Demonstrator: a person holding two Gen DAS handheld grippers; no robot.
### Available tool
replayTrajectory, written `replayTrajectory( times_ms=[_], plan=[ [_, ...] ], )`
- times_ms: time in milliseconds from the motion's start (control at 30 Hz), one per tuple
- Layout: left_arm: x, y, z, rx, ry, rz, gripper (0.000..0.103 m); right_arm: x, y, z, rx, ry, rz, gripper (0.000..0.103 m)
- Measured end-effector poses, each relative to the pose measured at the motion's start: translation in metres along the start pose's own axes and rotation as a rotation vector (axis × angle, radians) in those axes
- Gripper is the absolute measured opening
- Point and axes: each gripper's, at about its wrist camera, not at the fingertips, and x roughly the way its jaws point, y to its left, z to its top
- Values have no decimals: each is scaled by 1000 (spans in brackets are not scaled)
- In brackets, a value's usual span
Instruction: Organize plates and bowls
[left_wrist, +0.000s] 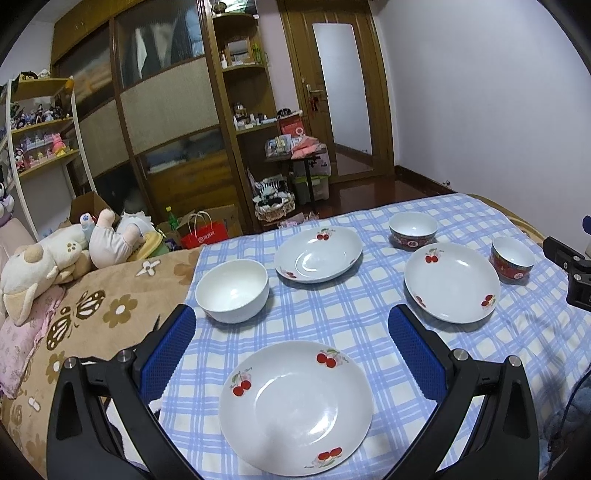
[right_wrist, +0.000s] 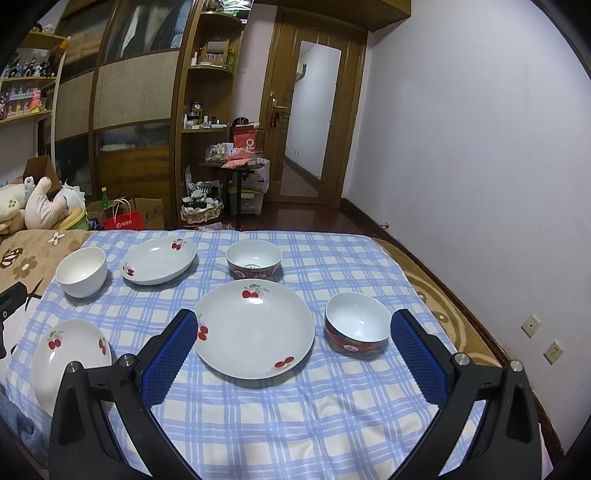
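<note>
Both grippers hover with jaws apart and empty above a blue-checked cloth (right_wrist: 258, 424) spread over a bed. The left gripper (left_wrist: 291, 354) frames the near cherry plate (left_wrist: 295, 408), which lies flat on the cloth between its blue pads (left_wrist: 170, 354). Beyond it to the left sits a plain white bowl (left_wrist: 232, 290), upright, and just past that a second cherry plate (left_wrist: 317, 254). The right gripper (right_wrist: 293, 358) looks over the third cherry plate (right_wrist: 255, 328), with a red-patterned bowl (right_wrist: 356, 325) just beside that plate on the right and another red-patterned bowl (right_wrist: 253, 259) behind it. All six dishes stand apart from one another, none stacked. Stuffed toys (left_wrist: 55, 258) lie on a brown flowered blanket (left_wrist: 110, 306) at the left edge of the cloth
</note>
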Motion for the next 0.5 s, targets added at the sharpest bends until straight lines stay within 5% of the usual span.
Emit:
replayTrajectory(
  times_ms=[500],
  plan=[
    [47, 11, 15, -10, 240, -43, 102, 6, 30, 12, -10, 90, 136, 103]
  ],
)
